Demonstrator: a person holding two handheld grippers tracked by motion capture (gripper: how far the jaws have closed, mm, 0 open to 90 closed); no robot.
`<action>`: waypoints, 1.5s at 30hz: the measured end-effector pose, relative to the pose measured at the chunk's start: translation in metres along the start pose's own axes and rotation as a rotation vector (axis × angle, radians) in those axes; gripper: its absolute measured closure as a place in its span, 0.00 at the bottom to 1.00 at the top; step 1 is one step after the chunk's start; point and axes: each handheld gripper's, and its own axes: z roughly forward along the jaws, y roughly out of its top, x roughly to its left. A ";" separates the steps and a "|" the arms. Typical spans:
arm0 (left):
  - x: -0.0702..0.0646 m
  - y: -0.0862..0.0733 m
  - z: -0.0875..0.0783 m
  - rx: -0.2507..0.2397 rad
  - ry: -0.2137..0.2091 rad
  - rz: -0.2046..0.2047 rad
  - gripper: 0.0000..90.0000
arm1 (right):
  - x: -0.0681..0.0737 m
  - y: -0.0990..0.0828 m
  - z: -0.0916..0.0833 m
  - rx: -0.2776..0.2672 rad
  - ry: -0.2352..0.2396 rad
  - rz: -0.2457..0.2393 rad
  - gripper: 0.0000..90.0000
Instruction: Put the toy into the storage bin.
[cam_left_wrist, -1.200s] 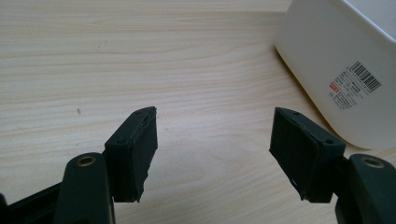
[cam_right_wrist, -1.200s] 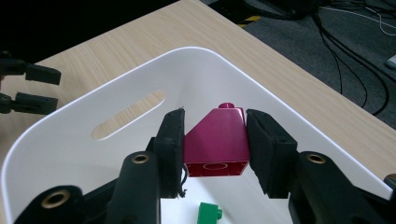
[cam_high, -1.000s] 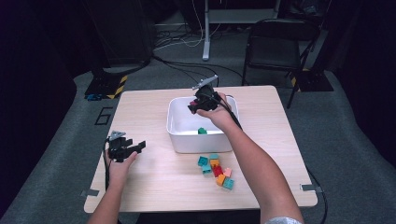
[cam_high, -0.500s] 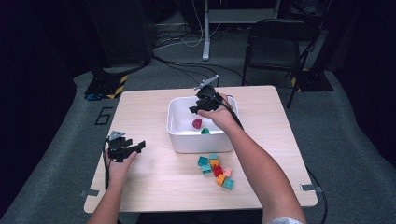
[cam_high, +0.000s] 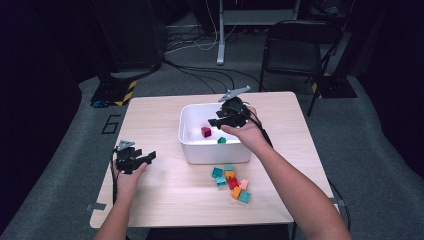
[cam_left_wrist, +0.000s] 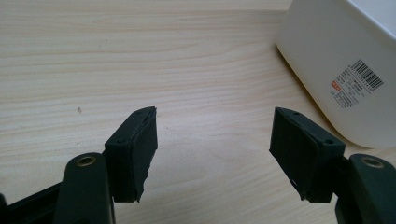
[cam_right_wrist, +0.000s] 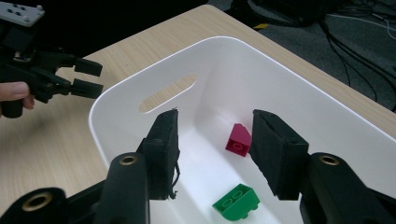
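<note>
1. Your left gripper (cam_high: 148, 158) rests on the wooden table (cam_high: 165, 190), well to the left of the white bin (cam_high: 215, 150). Its jaws stand wide apart with nothing between them, just bare tabletop.
2. In the left gripper view, the bin's outer wall with its barcode label (cam_left_wrist: 357, 84) sits ahead and to the right of those open jaws, near the right pad but not touching it.
3. Your right gripper (cam_high: 216, 122) hovers over the bin's far right part. Its jaws have just been opening and now stand parted, holding nothing.
4. The dark red brick (cam_right_wrist: 238, 139) lies on the bin floor just ahead of the right gripper, seen through the gap close to its right pad and clear of both pads.
5. The green brick (cam_right_wrist: 236, 202) lies on the bin floor below and between the right gripper's jaws, nearer to you than the red one.
6. A loose cluster of coloured bricks (cam_high: 231, 182) lies on the table on your side of the bin, below your right forearm.
</note>
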 end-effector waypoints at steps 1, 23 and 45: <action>0.000 0.000 0.000 0.000 0.000 0.000 0.35 | 0.002 -0.001 -0.003 -0.001 -0.002 0.001 0.57; 0.000 -0.001 0.000 0.005 0.003 0.001 0.36 | 0.049 -0.068 -0.053 -0.056 -0.014 -0.035 0.54; -0.002 -0.002 0.002 0.014 -0.004 0.004 0.37 | 0.050 -0.152 -0.046 -0.044 -0.090 0.019 0.53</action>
